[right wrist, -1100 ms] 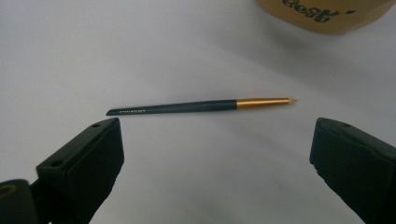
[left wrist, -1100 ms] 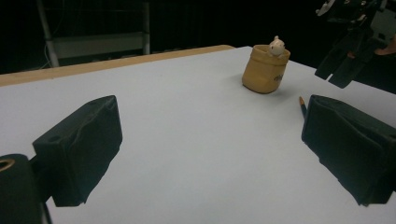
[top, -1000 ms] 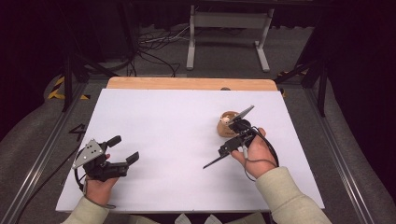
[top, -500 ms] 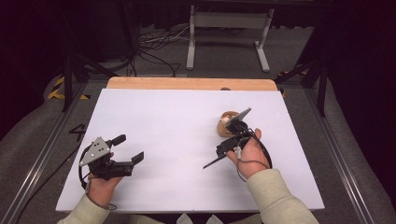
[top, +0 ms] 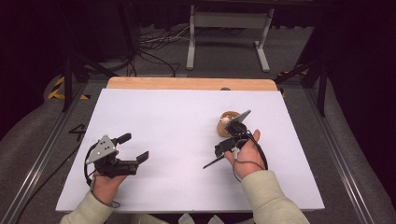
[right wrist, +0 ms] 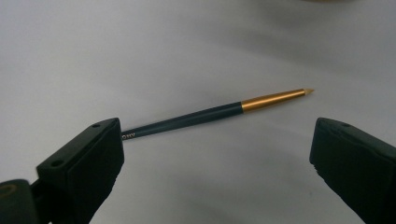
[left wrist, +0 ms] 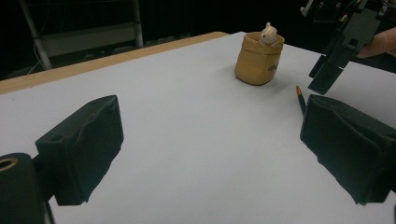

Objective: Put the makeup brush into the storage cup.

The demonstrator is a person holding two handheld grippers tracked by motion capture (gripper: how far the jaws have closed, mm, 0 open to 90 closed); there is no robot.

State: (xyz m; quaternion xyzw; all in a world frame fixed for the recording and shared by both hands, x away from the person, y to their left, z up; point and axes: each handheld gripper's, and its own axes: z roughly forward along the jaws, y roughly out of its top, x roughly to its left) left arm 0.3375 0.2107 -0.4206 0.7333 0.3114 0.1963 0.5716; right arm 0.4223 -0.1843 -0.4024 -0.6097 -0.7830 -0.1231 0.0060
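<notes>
My right tongs (right wrist: 215, 154) hang wide open over the pen (right wrist: 212, 112); it lies flat on the table (top: 163, 121), long axis from eight to two o'clock between my jaws, gold tip at two; left tongs (top: 133, 148), also wide, rest well apart.

The counter (top: 163, 121) is plain white, with a light wooden strip along its far edge, and both sets of tongs, the left tongs (top: 134, 148) and the right tongs (top: 226, 140), are matt black, the left carrying a grey plate on top. The pen (right wrist: 210, 113) on the white surface has a dark blue-grey barrel with tiny pale lettering and a gold tip. The small pot (left wrist: 258, 58) is tan-yellow with a dark mark on its side, and a cream-white figure (left wrist: 268, 33) sits in its mouth; the person's sleeves (top: 275, 198) are pale beige.
</notes>
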